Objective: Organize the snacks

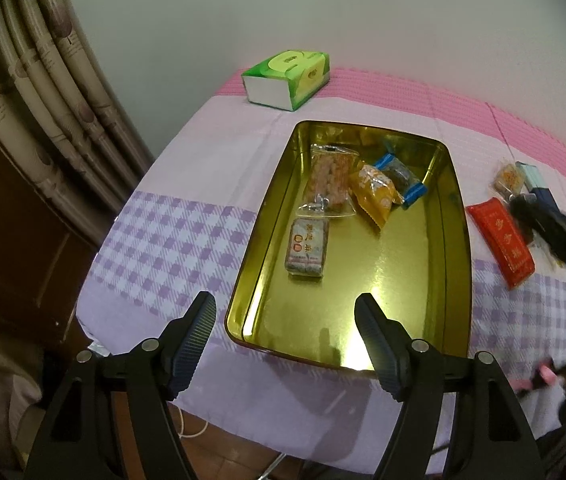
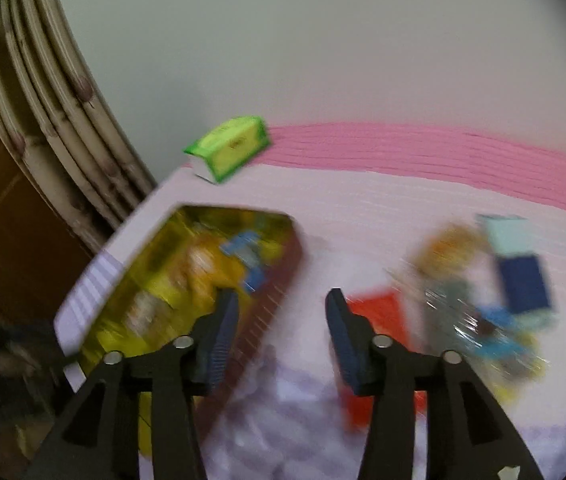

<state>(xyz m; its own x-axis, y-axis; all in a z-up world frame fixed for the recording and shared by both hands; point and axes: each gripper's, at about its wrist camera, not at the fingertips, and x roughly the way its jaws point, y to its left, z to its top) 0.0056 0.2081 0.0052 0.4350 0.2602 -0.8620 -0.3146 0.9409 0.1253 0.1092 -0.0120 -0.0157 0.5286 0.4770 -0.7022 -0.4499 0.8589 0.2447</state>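
Observation:
A gold tin [image 1: 459,240] lies on the checked cloth. In it are a clear pack of pale candy [image 1: 329,178], a yellow packet [image 1: 375,194], a blue-ended wrapper [image 1: 401,176] and a grey-white pack [image 1: 307,250]. My left gripper [image 1: 286,298] hangs open over the tin's near end, holding nothing. A red packet [image 1: 501,242] lies on the cloth right of the tin. The right wrist view is blurred. There my right gripper [image 2: 282,294] is open and empty above the cloth, between the tin [image 2: 279,296] and the red packet [image 2: 379,312].
A green tissue pack [image 1: 289,78] stands at the far left corner of the table. Several loose snacks [image 2: 455,308] and a dark blue box [image 2: 523,284] lie right of the red packet. A curtain [image 1: 43,92] and a wooden door are off the left edge.

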